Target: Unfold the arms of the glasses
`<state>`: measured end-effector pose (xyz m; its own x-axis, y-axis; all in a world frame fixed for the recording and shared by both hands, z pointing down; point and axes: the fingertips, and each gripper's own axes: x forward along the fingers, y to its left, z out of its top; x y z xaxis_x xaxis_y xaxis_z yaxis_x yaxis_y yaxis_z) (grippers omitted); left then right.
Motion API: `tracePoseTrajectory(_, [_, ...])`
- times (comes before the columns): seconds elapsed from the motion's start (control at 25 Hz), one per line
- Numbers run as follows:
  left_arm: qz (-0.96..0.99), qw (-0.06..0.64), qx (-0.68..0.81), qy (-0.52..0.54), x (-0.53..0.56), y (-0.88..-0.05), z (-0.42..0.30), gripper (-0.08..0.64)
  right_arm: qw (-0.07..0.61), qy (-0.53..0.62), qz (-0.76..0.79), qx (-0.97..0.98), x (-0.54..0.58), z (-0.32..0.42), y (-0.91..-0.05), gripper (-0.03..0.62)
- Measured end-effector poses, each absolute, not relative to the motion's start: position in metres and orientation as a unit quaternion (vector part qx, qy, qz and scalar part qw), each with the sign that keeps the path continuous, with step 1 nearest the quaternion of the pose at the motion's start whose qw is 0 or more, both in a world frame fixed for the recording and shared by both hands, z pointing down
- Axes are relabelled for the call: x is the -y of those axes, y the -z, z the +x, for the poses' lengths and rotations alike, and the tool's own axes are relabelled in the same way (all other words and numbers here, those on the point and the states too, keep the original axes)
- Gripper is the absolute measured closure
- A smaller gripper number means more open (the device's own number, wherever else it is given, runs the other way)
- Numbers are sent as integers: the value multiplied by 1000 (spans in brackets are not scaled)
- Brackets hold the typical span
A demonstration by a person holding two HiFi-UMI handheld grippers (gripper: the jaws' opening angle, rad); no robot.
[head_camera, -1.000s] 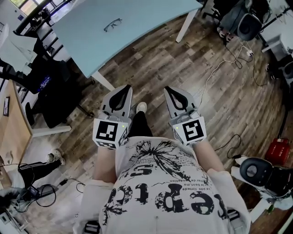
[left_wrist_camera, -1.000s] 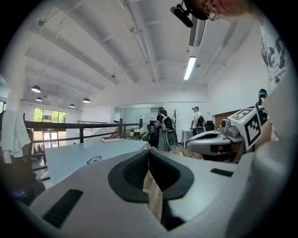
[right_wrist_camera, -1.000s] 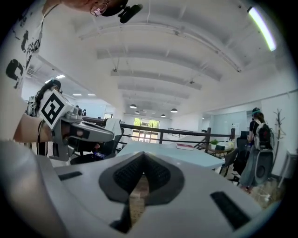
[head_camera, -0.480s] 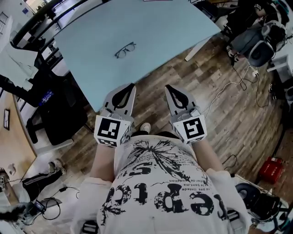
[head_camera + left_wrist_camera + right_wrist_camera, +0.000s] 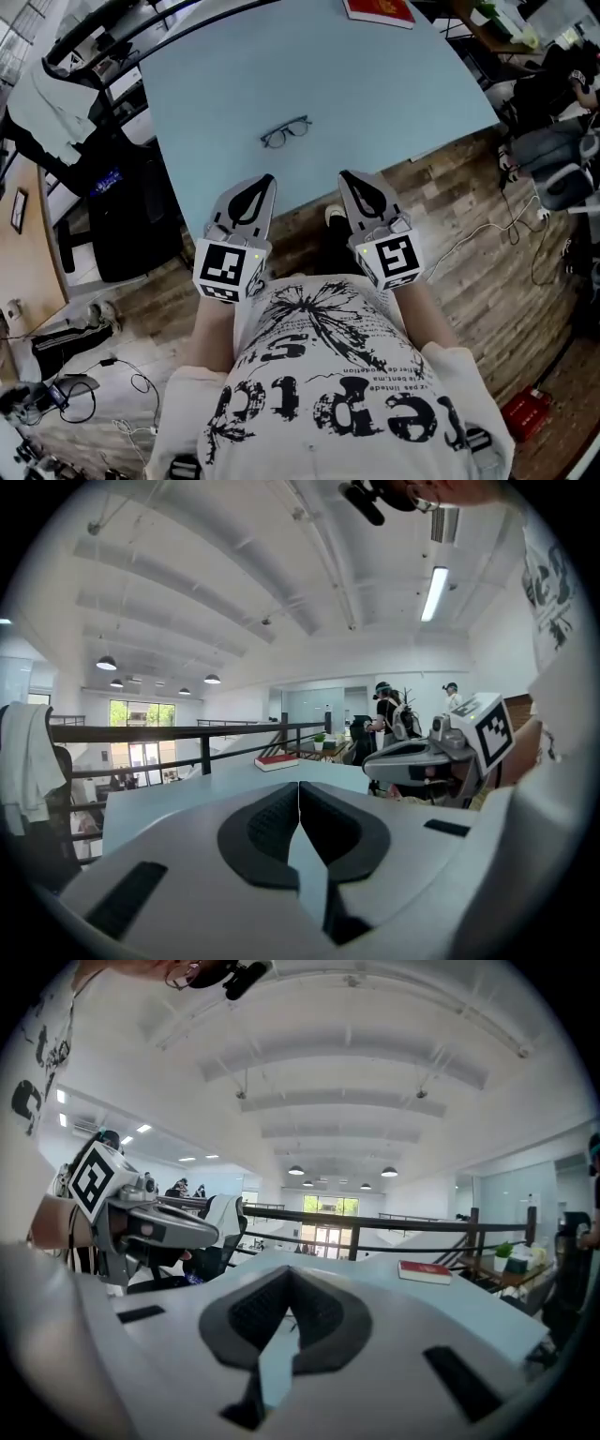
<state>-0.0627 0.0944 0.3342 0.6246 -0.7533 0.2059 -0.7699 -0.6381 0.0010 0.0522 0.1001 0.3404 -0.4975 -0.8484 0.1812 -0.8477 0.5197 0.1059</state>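
Note:
A pair of dark-framed glasses (image 5: pixel 285 134) lies on the light blue table (image 5: pixel 394 94), a little beyond the table's near edge. Both grippers are held side by side in front of the person's chest, pointing at the table. The left gripper (image 5: pixel 268 177) reaches just over the table's edge, short of the glasses and slightly to their left; its jaws are shut with nothing between them (image 5: pixel 299 786). The right gripper (image 5: pixel 343 174) sits to the right of the glasses, also shut and empty (image 5: pixel 289 1270). Neither touches the glasses.
A red book (image 5: pixel 380 9) lies at the table's far edge. A black office chair (image 5: pixel 131 225) stands left of the table, with a white garment (image 5: pixel 56 103) behind it. Cables (image 5: pixel 487 234) run over the wooden floor at right, beside another chair (image 5: pixel 562 169).
The table and glasses have come much closer and lower in the head view, and the gripper tips now reach the table's edge. Both grippers stay shut.

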Motion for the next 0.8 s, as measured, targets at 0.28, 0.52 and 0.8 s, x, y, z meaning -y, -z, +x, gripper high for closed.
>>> tracePoseTrajectory(0.28, [852,53,514,-82,-6,-327,-43,541,108,23,418,902,19,83,-331,581])
tracePoseTrajectory(0.52, [810,70,579,-66,61,-329,-36,541,130,25,344,930,103,90,-337,581])
tracePoseTrajectory(0.8, [772,100,625,-56,87,-354,-41,541,164,-1,271,948,145,82,-376,581])
